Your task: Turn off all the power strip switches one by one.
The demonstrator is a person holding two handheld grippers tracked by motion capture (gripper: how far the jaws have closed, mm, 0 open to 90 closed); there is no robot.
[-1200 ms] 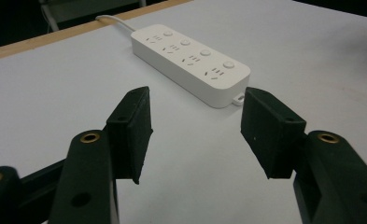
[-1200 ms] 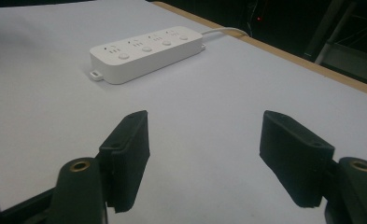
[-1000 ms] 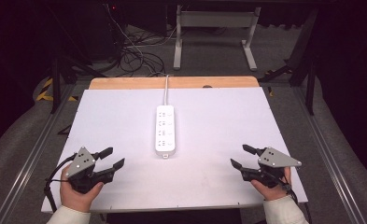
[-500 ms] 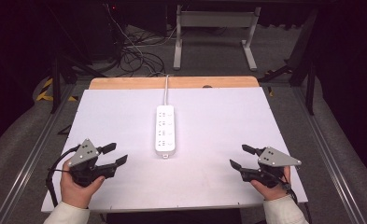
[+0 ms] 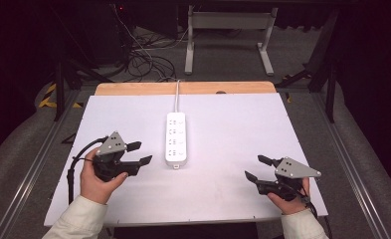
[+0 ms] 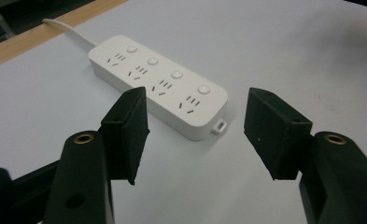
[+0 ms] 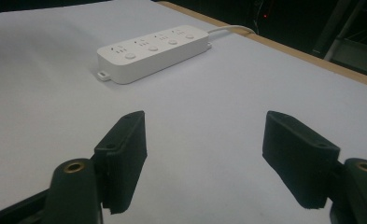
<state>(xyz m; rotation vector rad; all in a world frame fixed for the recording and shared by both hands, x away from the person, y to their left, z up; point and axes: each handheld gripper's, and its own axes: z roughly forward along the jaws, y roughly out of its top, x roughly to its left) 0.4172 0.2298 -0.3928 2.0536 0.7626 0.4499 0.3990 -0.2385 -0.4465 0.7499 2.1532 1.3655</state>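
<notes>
A white power strip (image 5: 176,139) with several sockets and round buttons lies in the middle of the white table, its cord running off the far edge. My left gripper (image 5: 139,153) is open, held above the table just left of the strip's near end. In the left gripper view the strip (image 6: 158,83) lies just beyond the open gripper (image 6: 195,123), nothing between the jaws. My right gripper (image 5: 257,168) is open near the front right of the table. In the right gripper view the strip (image 7: 153,52) lies farther off, ahead and left of the empty gripper (image 7: 204,154).
The white table sheet (image 5: 233,124) ends at a wooden strip (image 5: 183,88) along the far edge. Cables (image 5: 148,59) and a grey metal stand (image 5: 228,35) sit on the floor behind the table. Metal rails (image 5: 352,164) run along both sides.
My left gripper has moved forward and to the right, closer to the power strip's near end. The right gripper has hardly moved. Both stay open.
</notes>
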